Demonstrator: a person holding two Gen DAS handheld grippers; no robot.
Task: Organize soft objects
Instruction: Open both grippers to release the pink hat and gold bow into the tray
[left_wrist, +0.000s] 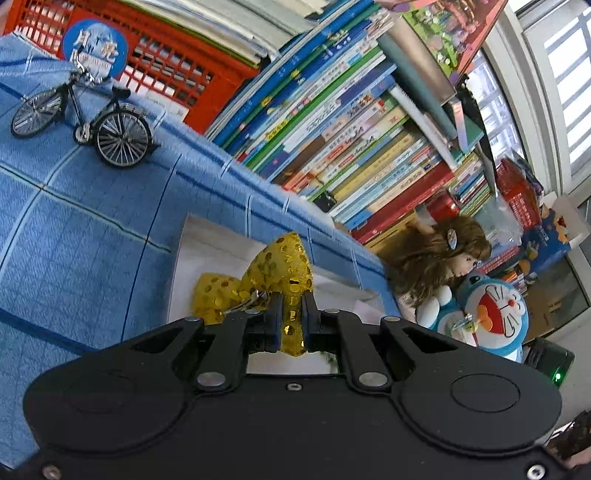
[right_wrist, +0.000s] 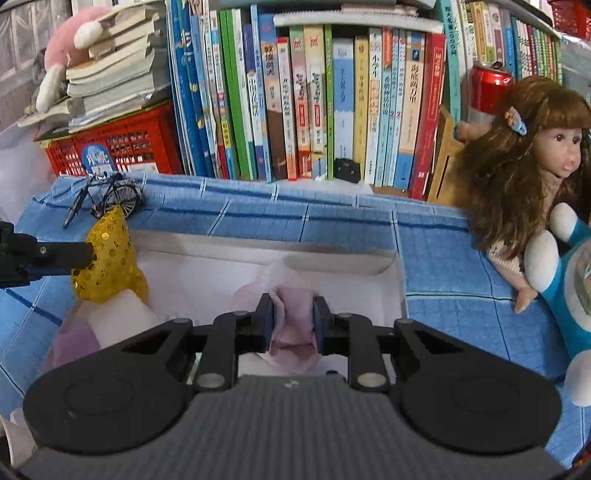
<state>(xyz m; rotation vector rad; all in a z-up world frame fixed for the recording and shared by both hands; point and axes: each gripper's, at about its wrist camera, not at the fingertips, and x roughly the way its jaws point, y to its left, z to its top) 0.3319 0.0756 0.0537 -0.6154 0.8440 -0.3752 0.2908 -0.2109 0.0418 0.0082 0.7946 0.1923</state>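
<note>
The left gripper (left_wrist: 291, 317) jaws are clamped on a gold sequinned bow (left_wrist: 280, 269); the right gripper (right_wrist: 293, 317) jaws are pinched on a pink cloth (right_wrist: 291, 332), its lower part hidden; at 9 o'clock, a pale soft object (right_wrist: 122, 317) is blurred.

A shallow box (right_wrist: 391, 273) sits on a checked cloth (right_wrist: 332, 218) in front of a row of upright books (right_wrist: 314, 103). Over the box, the right gripper (right_wrist: 293, 310) grips a soft cloth (right_wrist: 295, 317), while to its left the left gripper (left_wrist: 291, 310) holds a sequinned bow (left_wrist: 284, 266) above the box's left end. A model bicycle (right_wrist: 103, 197) stands on the cloth behind the bow, before a crate (right_wrist: 122, 144) topped with stacked books (right_wrist: 110, 62). At the right edge of the cloth a doll (right_wrist: 532, 158) leans beside a plush cat toy (right_wrist: 569, 280), a can (right_wrist: 487, 92) behind them.
</note>
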